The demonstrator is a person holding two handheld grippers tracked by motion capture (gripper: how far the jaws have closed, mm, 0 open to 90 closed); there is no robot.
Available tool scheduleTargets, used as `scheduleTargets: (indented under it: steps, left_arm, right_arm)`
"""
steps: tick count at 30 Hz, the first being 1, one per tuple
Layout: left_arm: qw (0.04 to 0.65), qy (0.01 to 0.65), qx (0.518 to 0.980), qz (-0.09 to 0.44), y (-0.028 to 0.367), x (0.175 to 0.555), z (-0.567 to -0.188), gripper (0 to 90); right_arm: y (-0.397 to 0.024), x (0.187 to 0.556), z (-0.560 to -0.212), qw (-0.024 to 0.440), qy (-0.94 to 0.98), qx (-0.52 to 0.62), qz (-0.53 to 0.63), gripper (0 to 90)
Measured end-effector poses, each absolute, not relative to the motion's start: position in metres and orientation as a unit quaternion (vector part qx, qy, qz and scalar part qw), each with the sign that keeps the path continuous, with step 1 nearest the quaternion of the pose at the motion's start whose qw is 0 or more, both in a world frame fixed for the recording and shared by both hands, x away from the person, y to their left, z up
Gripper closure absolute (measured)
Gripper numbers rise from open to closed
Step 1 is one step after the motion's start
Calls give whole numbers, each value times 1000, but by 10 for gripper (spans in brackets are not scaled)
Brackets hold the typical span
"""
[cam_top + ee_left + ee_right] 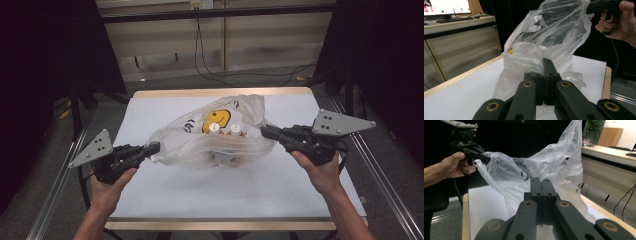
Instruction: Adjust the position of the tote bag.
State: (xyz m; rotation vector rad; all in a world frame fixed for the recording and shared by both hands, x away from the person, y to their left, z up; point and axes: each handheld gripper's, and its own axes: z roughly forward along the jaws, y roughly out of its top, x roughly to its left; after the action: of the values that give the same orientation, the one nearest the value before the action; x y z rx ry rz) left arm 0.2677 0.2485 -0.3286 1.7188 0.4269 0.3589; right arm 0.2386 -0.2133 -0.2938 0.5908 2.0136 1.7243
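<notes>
Each hand-held gripper, left [153, 147] and right [267, 132], clamps shut on an opposite edge of the clear crinkled plastic bag [200, 142], spreading its mouth over the white table [250, 190].

White table [150, 200] w/ wood edge, black cables [210, 70] on floor behind, monitor [447, 6] & keyboard [452, 19] on side desk.
</notes>
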Motion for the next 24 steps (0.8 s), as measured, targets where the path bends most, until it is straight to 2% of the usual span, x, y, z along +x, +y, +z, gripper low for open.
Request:
scheduleTargets:
  steps: [11,24]
  left_arm:
    - [641,190,724,168,253,286,-306,895]
    - [653,201,707,182,253,319,-283,897]
  right_arm:
    - [-226,251,-270,228,698,224,640,900]
    - [-237,284,-245,239,679,248,649,900]
